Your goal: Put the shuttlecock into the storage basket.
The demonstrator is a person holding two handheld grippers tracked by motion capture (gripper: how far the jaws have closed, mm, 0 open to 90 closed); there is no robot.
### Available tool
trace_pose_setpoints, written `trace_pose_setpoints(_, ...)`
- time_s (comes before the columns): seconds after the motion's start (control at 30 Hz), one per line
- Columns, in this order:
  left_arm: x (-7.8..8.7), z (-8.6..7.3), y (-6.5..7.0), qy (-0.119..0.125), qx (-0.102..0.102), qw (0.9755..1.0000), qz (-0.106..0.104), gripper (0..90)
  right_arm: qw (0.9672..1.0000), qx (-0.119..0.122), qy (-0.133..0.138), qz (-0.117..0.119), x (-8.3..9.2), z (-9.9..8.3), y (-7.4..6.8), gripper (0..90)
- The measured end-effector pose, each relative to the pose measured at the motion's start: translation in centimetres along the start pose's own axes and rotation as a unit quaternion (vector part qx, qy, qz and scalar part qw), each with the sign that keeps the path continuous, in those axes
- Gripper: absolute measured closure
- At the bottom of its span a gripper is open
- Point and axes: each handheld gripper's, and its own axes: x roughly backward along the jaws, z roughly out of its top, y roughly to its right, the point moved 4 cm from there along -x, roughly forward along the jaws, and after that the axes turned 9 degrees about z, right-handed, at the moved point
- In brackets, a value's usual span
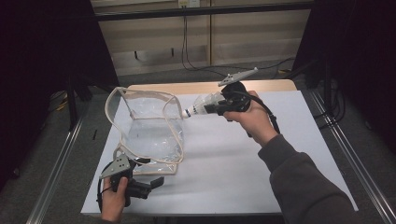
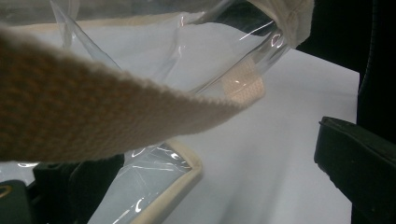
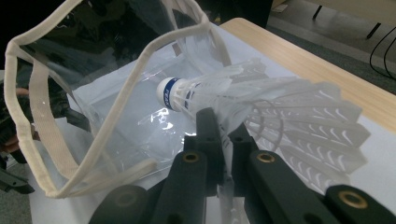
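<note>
A clear plastic bag (image 1: pixel 149 130) with beige trim stands open on the white sheet (image 1: pixel 233 163), its mouth turned to the right. My right gripper (image 1: pixel 211 108) is shut on the feather skirt of a white shuttlecock (image 1: pixel 198 108), held just right of the bag's rim. In the right gripper view the shuttlecock (image 3: pixel 210 91) points its blue-banded cork at the bag (image 3: pixel 116 121), with the right gripper (image 3: pixel 222 122) pinching the feathers. My left gripper (image 1: pixel 153 171) sits at the bag's near bottom corner. In the left gripper view its jaws stand apart around the trimmed edge (image 2: pixel 177 186), and a beige strap (image 2: pixel 93 112) crosses close in front.
The sheet covers a wooden table (image 1: pixel 210 86) whose far edge shows bare. Metal rails (image 1: pixel 58 158) run along both sides on the floor. Cables (image 1: pixel 187 51) hang at the back wall. The sheet to the right of and in front of the bag is bare.
</note>
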Motion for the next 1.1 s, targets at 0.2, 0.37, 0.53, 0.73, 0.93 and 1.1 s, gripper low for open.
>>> trace_pose_setpoints(0.2, 0.1, 0.0, 0.0, 0.0, -0.001, 1.0, 0.001, 1.8, 0.9999, 0.004, 0.008, 0.005, -0.1, 1.2, -0.4, 88.0)
trace_pose_setpoints(0.37, 0.2, 0.0, 0.0, 0.0, -0.004, 1.0, 0.001, 1.8, 0.9999, 0.013, 0.009, 0.008, -0.5, 2.1, -1.0, 87.9)
trace_pose_setpoints(0.53, 0.2, 0.0, 0.0, 0.002, -0.002, 1.0, 0.0, 1.8, 0.9997, 0.017, 0.009, 0.016, -1.2, 2.7, -1.8, 87.9)
trace_pose_setpoints(0.73, 0.3, 0.0, 0.0, 0.002, -0.003, 1.0, 0.004, 1.8, 0.9995, 0.024, 0.007, 0.021, -1.7, 3.5, -2.5, 87.9)
trace_pose_setpoints(0.93, 0.3, 0.0, 0.0, 0.003, -0.003, 1.0, 0.004, 1.8, 0.9992, 0.033, 0.002, 0.021, -2.1, 4.1, -3.0, 87.9)
trace_pose_setpoints(1.1, 0.4, -0.1, 0.0, 0.003, -0.001, 1.0, 0.003, 1.8, 0.9991, 0.035, 0.0, 0.023, -2.4, 4.4, -3.3, 87.9)
